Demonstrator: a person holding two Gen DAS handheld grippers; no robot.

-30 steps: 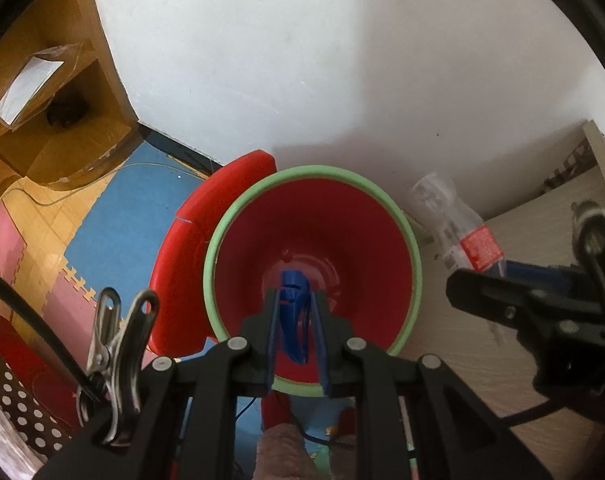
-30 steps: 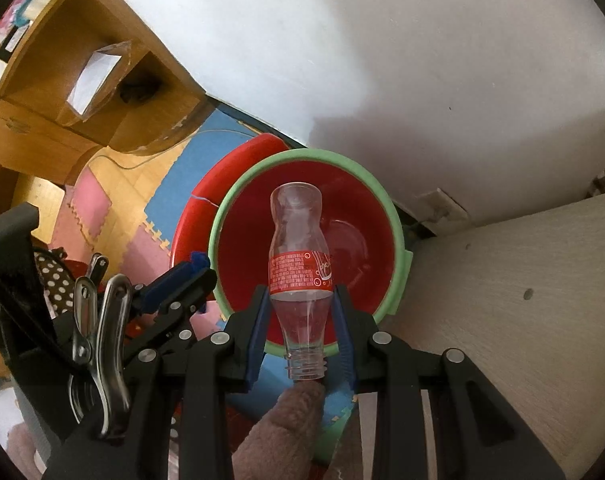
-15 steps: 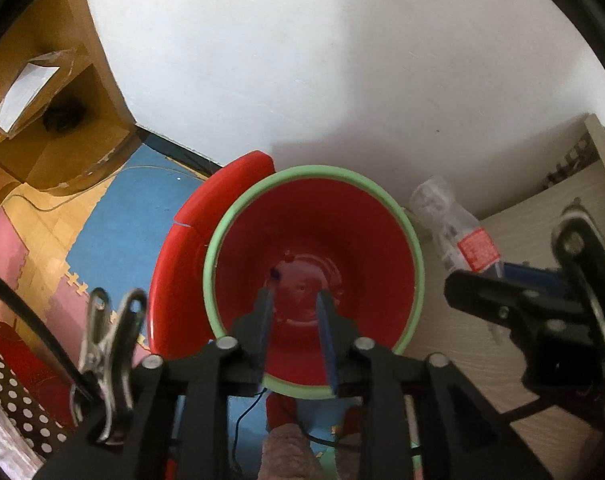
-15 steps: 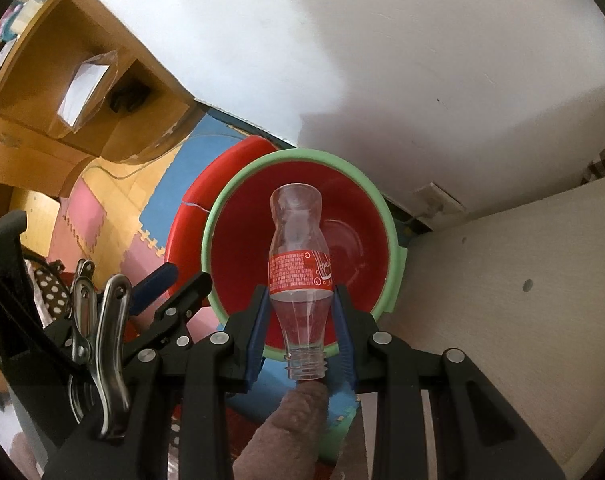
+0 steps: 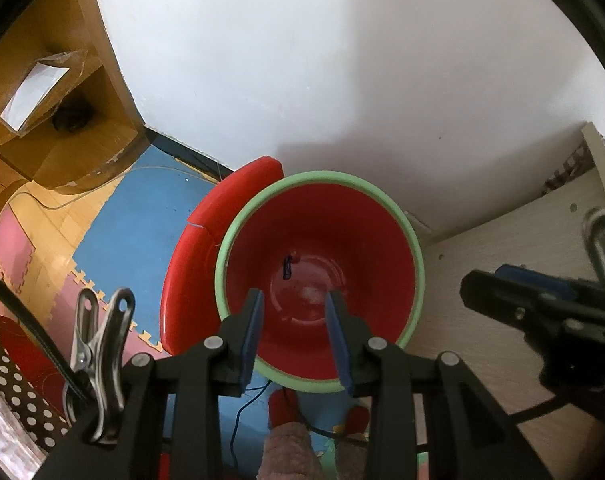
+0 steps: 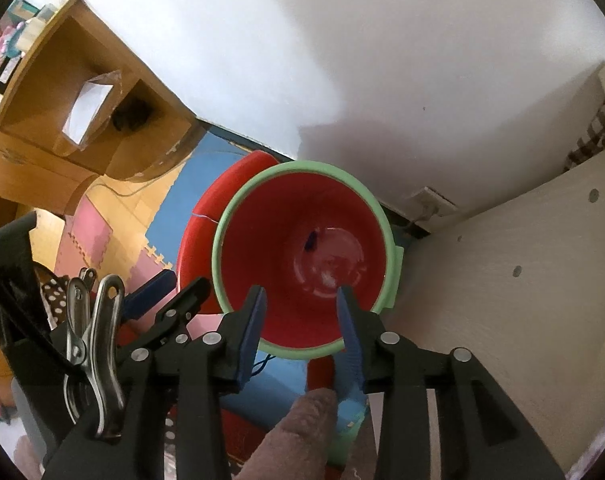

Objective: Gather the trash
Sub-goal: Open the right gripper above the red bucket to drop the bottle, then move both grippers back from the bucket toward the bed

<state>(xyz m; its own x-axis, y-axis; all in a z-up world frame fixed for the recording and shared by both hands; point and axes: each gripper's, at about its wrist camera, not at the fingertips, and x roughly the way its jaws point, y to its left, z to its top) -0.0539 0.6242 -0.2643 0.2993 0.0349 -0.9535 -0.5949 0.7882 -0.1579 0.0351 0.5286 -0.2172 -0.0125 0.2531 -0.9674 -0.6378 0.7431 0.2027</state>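
Hovering over a round red plastic bin with a green rim (image 5: 416,248), both grippers empty.

Left gripper (image 5: 296,334) and right gripper (image 6: 302,330) point down, jaws opening with nothing between; a small blue scrap (image 5: 287,267) lies on the bin floor, mid-frame.

White wall (image 5: 322,60) behind, wooden shelf unit (image 6: 62,120) at left, blue, pink and yellow foam floor mats (image 5: 114,240) below

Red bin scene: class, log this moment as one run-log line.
left tongs: opening, empty | right tongs: opening, empty | red bin: clear bottle, blue item inside
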